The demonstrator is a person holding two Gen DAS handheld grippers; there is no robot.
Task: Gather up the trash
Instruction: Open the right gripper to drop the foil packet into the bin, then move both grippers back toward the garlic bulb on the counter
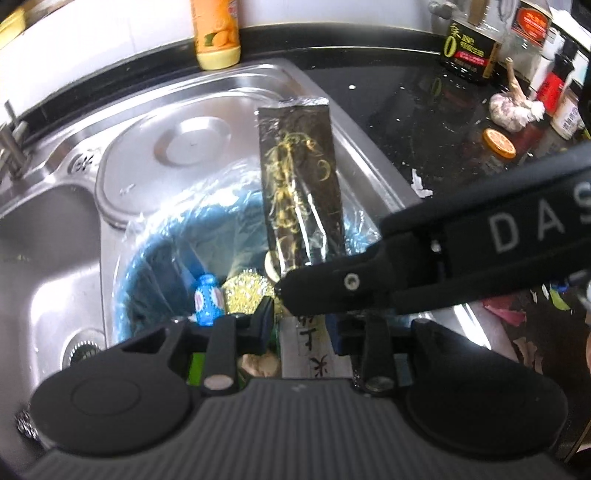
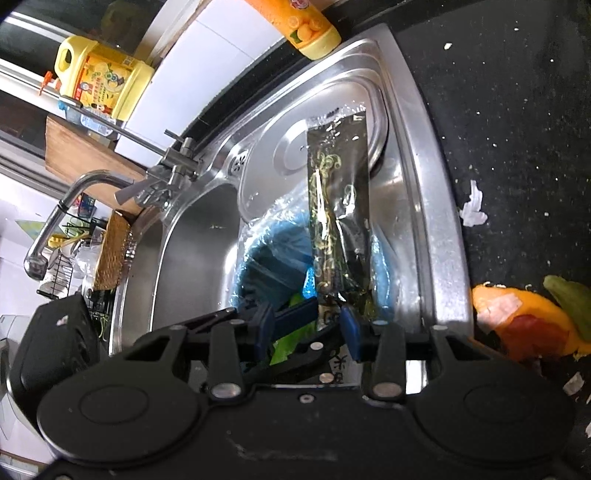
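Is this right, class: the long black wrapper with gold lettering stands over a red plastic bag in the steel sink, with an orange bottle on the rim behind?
Not quite. The bag is blue, not red: the left wrist view shows the long black wrapper with gold lettering over a blue plastic bag in the steel sink, orange bottle behind.

I am holding my left gripper (image 1: 301,321) over the blue-lined bin (image 1: 159,258) sitting in the steel sink (image 1: 55,266), its blue pads standing apart. My right gripper (image 1: 284,291) is reaching in from the right, pinching the lower end of a black wrapper with gold print (image 1: 299,173) that is standing upright above the bin. A small blue bottle (image 1: 208,301) and a gold scouring ball (image 1: 245,293) are lying inside.
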